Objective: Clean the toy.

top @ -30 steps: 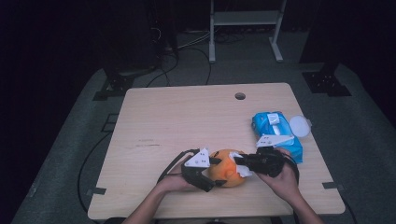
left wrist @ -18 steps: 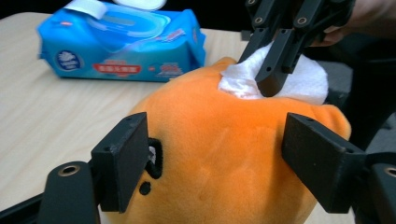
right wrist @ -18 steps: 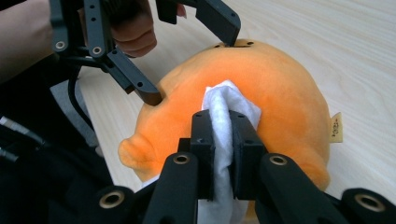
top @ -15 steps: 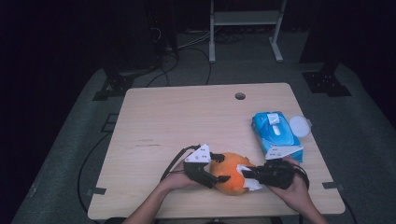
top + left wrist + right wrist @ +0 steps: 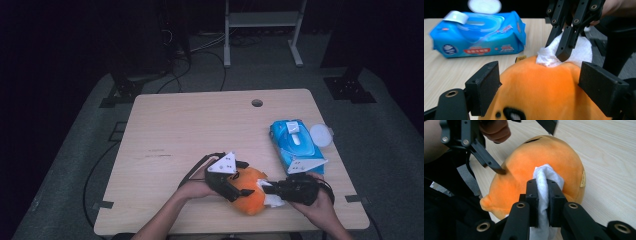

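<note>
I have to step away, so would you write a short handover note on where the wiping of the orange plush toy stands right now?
Right gripper: shut on the white wipe, pressing it against the orange plush toy.
Left gripper: its jaws have just been opening; they now straddle the toy's sides, and I cannot tell whether the pads touch it.
Things: the toy lies near the front edge of the table, between both hands. The blue wipes pack lies to its right with the flap up, and a round white lid lies beside it.
Done: a wipe is out and on the toy.
Left: probably regrip the toy, then finish wiping.
</note>
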